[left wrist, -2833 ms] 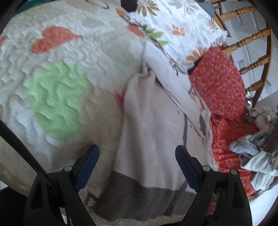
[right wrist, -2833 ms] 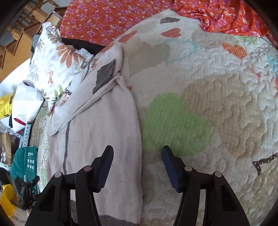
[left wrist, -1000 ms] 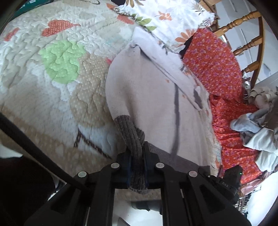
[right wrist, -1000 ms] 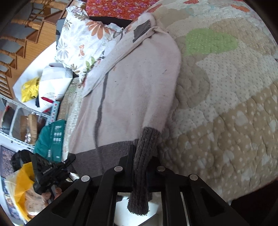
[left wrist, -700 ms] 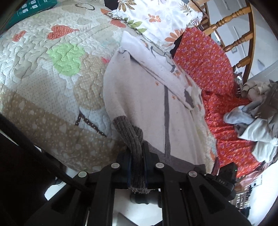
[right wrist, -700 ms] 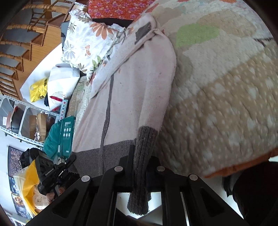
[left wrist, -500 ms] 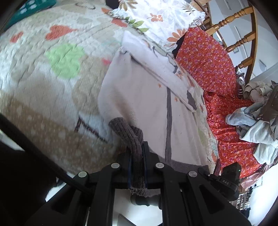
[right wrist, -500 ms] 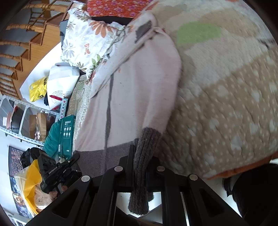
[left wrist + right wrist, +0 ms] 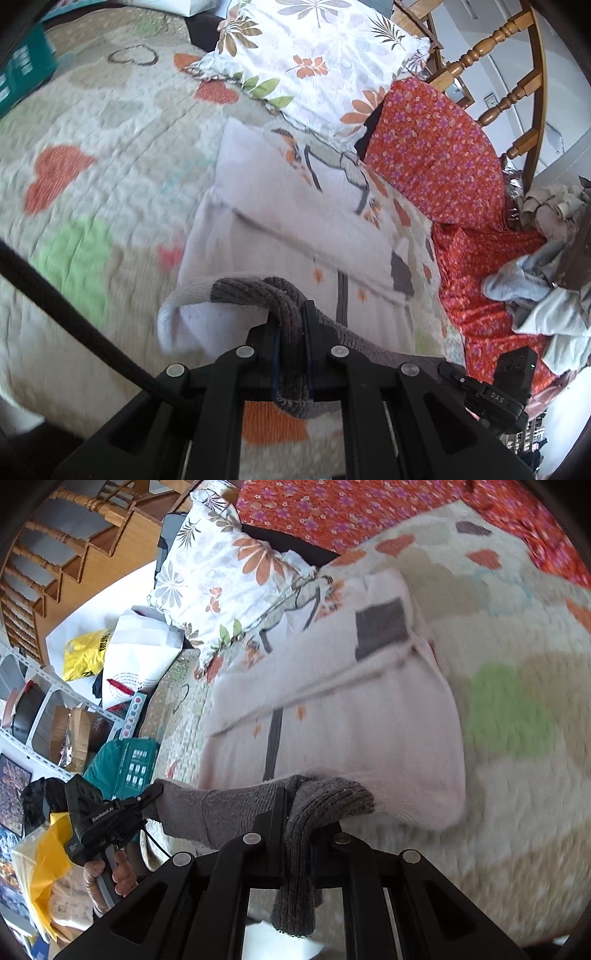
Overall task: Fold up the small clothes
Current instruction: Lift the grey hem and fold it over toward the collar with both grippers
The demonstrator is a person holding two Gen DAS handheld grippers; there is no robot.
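Note:
A small pale pink knit sweater (image 9: 280,236) with a grey ribbed hem (image 9: 288,314) lies on a quilted bed cover (image 9: 92,155). My left gripper (image 9: 290,332) is shut on one corner of the hem and holds it lifted over the sweater body. My right gripper (image 9: 299,812) is shut on the other hem corner (image 9: 325,794) in the same way. The sweater (image 9: 351,709) folds over near the hem. The other gripper shows at the edge of each view: the right one (image 9: 502,380) and the left one (image 9: 99,819).
A flowered white pillow (image 9: 317,59) lies past the sweater's top. An orange-red flowered cloth (image 9: 436,155) and a heap of grey clothes (image 9: 546,273) lie to the right. A wooden chair (image 9: 517,74) stands behind. A teal box (image 9: 129,764) and shelves (image 9: 33,716) are off the bed.
Both grippers closed on the hem corners, lifted them off the bed edge, and have now carried the hem forward over the sweater body toward the pillow.

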